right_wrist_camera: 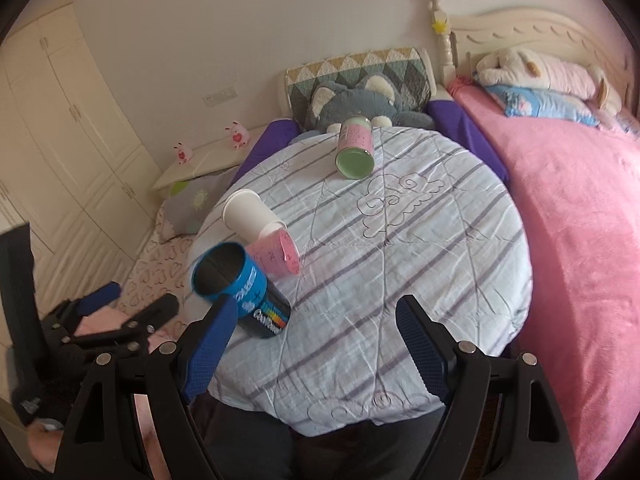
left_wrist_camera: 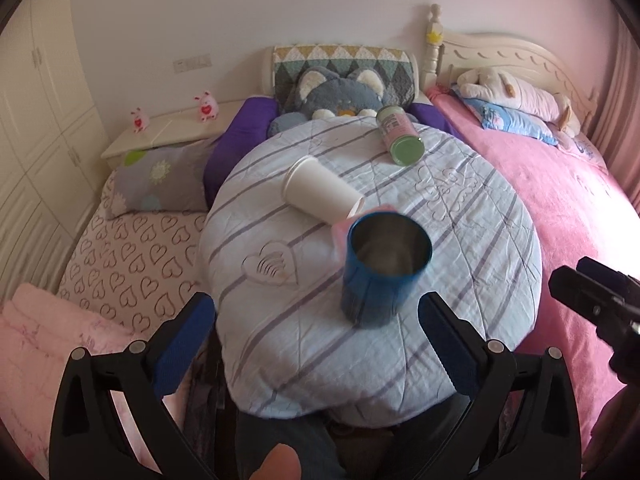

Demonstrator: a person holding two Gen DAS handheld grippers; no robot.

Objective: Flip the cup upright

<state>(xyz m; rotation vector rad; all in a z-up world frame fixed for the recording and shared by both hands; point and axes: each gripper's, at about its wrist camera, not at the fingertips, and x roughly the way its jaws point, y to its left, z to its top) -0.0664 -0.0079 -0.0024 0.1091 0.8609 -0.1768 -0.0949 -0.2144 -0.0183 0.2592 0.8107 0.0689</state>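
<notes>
Blue cup [left_wrist_camera: 382, 270]: seemingly upright, mouth up, just ahead of left tool [left_wrist_camera: 316, 340]; both tools released, right tool [right_wrist_camera: 312, 344] farther off.

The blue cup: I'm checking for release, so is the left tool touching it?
Apart. In the left wrist view the blue cup stands between the left tool's open fingers, with striped cloth visible on both sides.

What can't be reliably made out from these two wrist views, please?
- Pink cup: left wrist view, mostly hidden behind the blue cup; more shows in the right wrist view.
- Blue cup's base: right wrist view, partly covered by a finger of the right claw.
- Lettering on the green-based cup: too small.
- Left claw: open, holding nothing.
</notes>
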